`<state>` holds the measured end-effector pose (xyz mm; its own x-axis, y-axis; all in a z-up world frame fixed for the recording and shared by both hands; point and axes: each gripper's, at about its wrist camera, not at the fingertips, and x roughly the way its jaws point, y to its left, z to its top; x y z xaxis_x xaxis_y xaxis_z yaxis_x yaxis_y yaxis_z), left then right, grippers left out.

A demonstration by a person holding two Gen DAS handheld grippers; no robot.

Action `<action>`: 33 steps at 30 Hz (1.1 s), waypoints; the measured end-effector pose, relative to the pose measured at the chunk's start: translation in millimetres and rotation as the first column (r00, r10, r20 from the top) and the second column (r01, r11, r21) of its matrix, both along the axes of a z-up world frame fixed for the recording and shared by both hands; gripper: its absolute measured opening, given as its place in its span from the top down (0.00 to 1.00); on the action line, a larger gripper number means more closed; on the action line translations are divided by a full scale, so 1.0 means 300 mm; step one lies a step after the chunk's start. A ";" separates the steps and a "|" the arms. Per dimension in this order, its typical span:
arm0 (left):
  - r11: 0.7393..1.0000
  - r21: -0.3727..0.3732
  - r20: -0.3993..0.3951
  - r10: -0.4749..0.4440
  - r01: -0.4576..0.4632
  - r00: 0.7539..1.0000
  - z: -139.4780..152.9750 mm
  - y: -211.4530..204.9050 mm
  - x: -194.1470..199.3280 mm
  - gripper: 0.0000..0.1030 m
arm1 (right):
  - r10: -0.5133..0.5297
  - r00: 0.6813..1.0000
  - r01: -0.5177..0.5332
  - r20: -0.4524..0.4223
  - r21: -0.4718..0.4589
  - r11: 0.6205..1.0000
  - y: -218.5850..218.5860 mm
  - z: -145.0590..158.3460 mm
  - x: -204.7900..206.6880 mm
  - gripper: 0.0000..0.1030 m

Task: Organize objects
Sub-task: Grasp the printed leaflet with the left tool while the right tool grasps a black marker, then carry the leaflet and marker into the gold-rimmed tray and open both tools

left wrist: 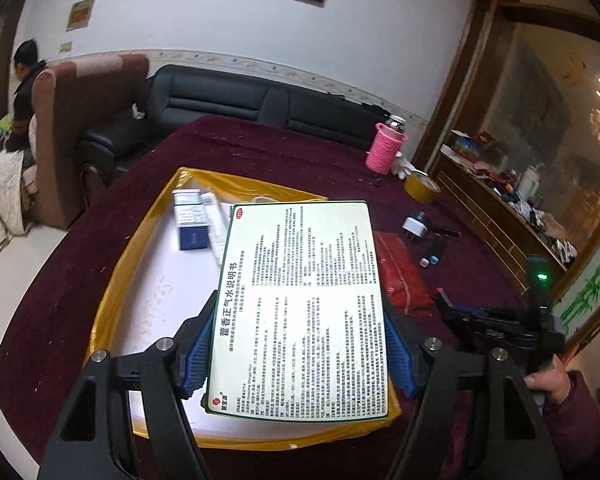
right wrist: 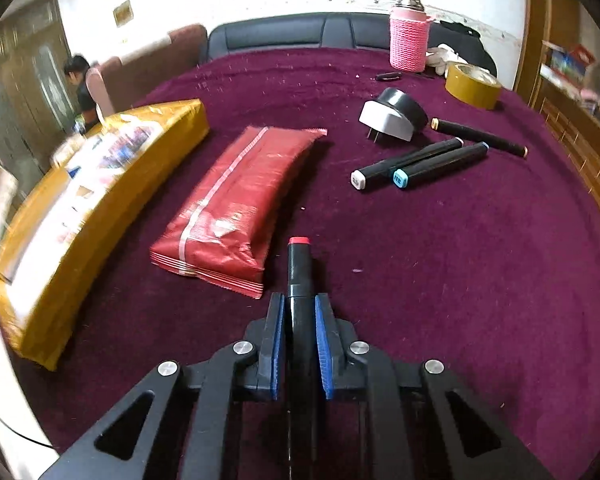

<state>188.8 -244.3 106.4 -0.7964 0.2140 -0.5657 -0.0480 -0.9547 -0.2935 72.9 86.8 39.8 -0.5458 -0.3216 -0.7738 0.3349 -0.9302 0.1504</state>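
My left gripper [left wrist: 298,344] is shut on a flat green-edged medicine box [left wrist: 300,304] with printed text, held above a shallow yellow box [left wrist: 140,232] with a white floor. Small blue-and-white cartons [left wrist: 192,220] lie in that box at its far end. My right gripper [right wrist: 298,328] is shut on a black marker with a red cap [right wrist: 299,264], held low over the maroon tablecloth. The yellow box [right wrist: 100,216] shows in the right wrist view at left. The right gripper also shows in the left wrist view [left wrist: 500,328] at right.
A red foil packet [right wrist: 236,204] lies beside the yellow box. Further right lie three black markers [right wrist: 420,166], a white plug adapter [right wrist: 388,122], black tape, a yellow tape roll [right wrist: 472,84] and a pink-sleeved flask [right wrist: 408,36]. Sofas stand behind the table.
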 end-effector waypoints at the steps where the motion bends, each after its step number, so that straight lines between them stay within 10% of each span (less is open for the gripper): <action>1: 1.000 0.004 0.000 0.016 -0.016 1.000 -0.002 -0.019 0.002 0.31 | 0.002 1.000 -0.002 0.001 -0.036 0.999 0.008 0.010 0.006 0.84; 15: 0.980 -0.117 0.119 0.175 -0.161 0.977 -0.032 -0.191 -0.065 0.31 | 0.209 0.978 -0.197 0.002 -0.326 0.925 -0.210 0.219 0.016 0.84; 33: 0.960 -0.269 0.252 0.147 -0.076 0.956 -0.120 -0.165 -0.311 0.31 | 0.313 0.937 -0.260 0.153 -0.292 0.921 -0.746 0.107 -0.218 0.83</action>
<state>95.6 -293.9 70.3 -0.6187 -0.0464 -0.7843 0.1097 -0.9936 -0.0278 7.4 -137.0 71.8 -0.2488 -0.6476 -0.7202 0.5206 -0.7165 0.4644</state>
